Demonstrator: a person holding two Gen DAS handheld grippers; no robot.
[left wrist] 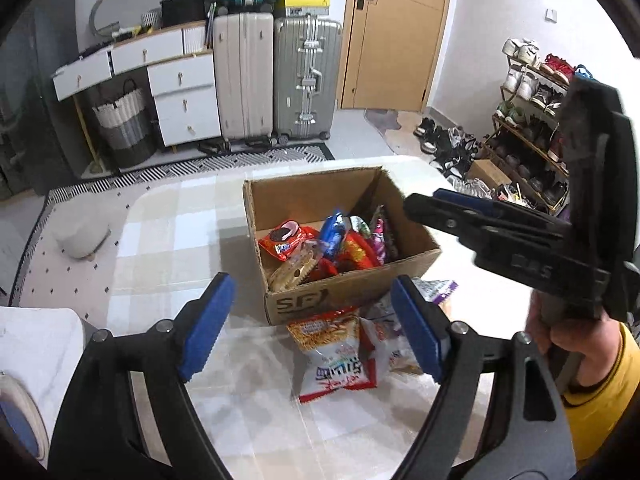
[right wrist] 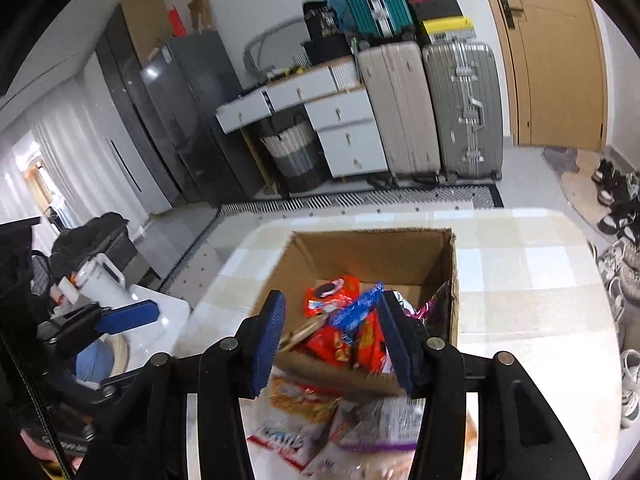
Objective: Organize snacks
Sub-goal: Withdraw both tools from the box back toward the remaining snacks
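Observation:
An open cardboard box (left wrist: pixel 352 292) stands on the table with a red cookie packet (left wrist: pixel 284 240), a blue packet (left wrist: pixel 334 232) and other snacks inside. Loose packets lie just in front of it: an orange-and-white one (left wrist: pixel 332 344) and a purple-edged one (left wrist: pixel 438 290). My left gripper (left wrist: pixel 312 328) hovers open over these loose packets, holding nothing. My right gripper (right wrist: pixel 332 344) is above the box's near wall (right wrist: pixel 320 372), jaws apart and empty. In the left wrist view it reaches in from the right (left wrist: pixel 424 204), held by a hand (left wrist: pixel 580 352).
The table carries a checked cloth (left wrist: pixel 180 232). A white side table (left wrist: pixel 36 344) sits at the left. Behind stand white drawers (left wrist: pixel 184 96), suitcases (left wrist: pixel 276 80), a woven basket (left wrist: pixel 124 120) and a door (left wrist: pixel 392 32). A shoe rack (left wrist: pixel 532 120) is at the right.

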